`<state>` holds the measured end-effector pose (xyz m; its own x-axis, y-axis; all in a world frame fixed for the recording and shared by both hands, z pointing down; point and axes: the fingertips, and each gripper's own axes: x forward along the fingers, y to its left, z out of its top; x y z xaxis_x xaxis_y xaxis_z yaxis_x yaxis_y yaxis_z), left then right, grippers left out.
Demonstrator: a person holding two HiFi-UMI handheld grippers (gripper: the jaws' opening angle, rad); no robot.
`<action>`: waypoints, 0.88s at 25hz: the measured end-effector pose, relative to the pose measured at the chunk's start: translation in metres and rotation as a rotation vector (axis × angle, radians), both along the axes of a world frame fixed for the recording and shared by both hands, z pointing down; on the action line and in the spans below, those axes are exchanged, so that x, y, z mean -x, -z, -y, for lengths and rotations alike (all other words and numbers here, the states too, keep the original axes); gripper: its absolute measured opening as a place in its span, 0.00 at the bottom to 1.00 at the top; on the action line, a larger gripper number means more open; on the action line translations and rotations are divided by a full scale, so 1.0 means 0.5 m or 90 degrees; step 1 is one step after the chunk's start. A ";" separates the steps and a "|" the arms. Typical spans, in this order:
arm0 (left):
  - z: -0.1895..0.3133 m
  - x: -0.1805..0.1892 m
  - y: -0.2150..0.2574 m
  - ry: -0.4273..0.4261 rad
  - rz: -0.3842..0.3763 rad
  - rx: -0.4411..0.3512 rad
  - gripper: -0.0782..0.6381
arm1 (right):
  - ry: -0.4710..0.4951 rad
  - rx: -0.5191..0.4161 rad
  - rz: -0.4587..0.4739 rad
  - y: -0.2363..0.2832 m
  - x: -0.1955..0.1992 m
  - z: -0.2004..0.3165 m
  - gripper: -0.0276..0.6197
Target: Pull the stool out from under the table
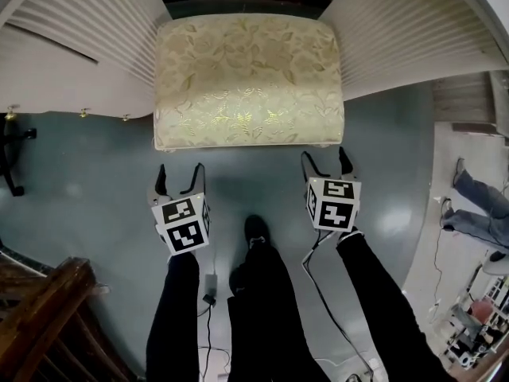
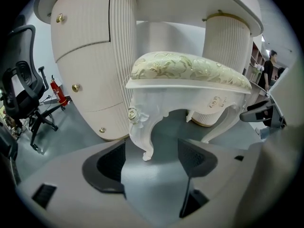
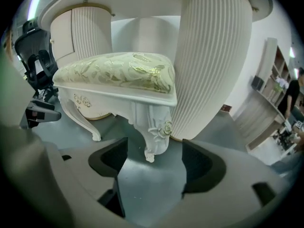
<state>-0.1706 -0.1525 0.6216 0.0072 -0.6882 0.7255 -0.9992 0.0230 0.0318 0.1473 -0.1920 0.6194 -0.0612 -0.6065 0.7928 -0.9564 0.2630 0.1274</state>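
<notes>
Left gripper [image 1: 180, 172] and right gripper [image 1: 324, 156], fingers released and empty, face the stool [image 1: 249, 78].

We are pointing our left gripper [image 1: 180, 170] and right gripper [image 1: 324, 155], jaws wide apart, at the stool [image 1: 249, 82] sitting between the 2 sides of the table [image 1: 79, 62].

Inspection of my surroundings: the floor [image 1: 87, 181] is smooth and grey-blue, with a dull sheen and pale glare patches toward its right edge. A black office chair [image 2: 21, 94] on a star base stands at the floor's left side, and a red fire extinguisher [image 2: 56, 91] stands near it. Dark brown wooden furniture [image 1: 40, 309] occupies the floor's near left corner in my head view. A black cable [image 1: 316, 293] trails across the floor's near edge. Open shelving [image 3: 280, 75] lines the far right side, where a person [image 1: 477, 209] in jeans is present. A bright strip light [image 3: 34, 6] shows overhead.
</notes>
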 end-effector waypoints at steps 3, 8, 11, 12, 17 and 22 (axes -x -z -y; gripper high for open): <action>0.021 0.015 -0.014 0.007 0.013 -0.001 0.62 | 0.026 -0.003 -0.022 -0.013 -0.002 0.018 0.59; 0.062 0.038 -0.031 0.019 0.018 0.007 0.63 | 0.049 -0.008 -0.037 -0.026 0.006 0.049 0.59; 0.087 0.046 -0.034 0.020 0.018 0.003 0.63 | 0.060 -0.017 -0.037 -0.029 0.014 0.067 0.59; 0.095 0.048 -0.036 0.019 0.020 0.002 0.63 | 0.064 -0.020 -0.037 -0.030 0.017 0.073 0.59; 0.125 0.048 -0.052 -0.002 0.047 0.004 0.63 | 0.085 -0.035 -0.034 -0.033 0.033 0.094 0.59; 0.142 0.036 -0.063 -0.040 0.073 0.007 0.63 | 0.078 -0.032 -0.035 -0.049 0.034 0.106 0.59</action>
<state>-0.1889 -0.2235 0.6533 -0.0332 -0.6808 0.7317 -0.9957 -0.0406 -0.0830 0.1303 -0.2449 0.6441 -0.0940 -0.6367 0.7654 -0.9088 0.3688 0.1951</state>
